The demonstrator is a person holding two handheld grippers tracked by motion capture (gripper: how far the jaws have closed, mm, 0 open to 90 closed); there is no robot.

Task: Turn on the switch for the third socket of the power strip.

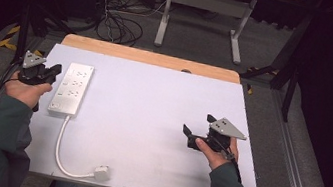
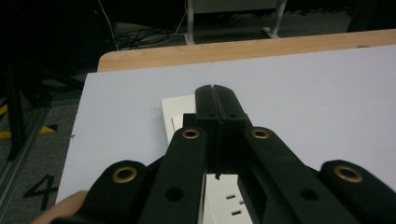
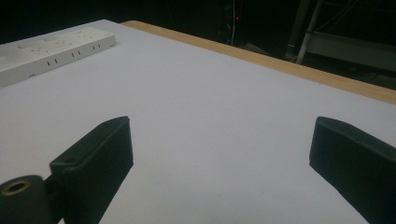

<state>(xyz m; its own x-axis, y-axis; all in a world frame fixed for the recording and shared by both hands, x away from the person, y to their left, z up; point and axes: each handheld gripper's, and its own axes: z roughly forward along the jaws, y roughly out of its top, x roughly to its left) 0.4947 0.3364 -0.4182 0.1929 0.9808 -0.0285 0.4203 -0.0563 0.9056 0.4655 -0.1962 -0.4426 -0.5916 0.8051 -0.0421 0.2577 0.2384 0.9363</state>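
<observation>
The white power strip (image 1: 72,89) lies flat near the left edge of the table (image 1: 150,121) (it looks stiff, smooth and light, so its long sides seem best to grab), with the left hand-held gripper (image 1: 55,70) pressed together just beside it and the right hand-held gripper (image 1: 196,129) spread wide, well apart.

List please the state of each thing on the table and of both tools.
Power strip: flat on the table, sockets empty.
Plug: unplugged, lying near the table's front edge.
Left tool: shut, empty, over the power strip.
Right tool: open, empty.
</observation>
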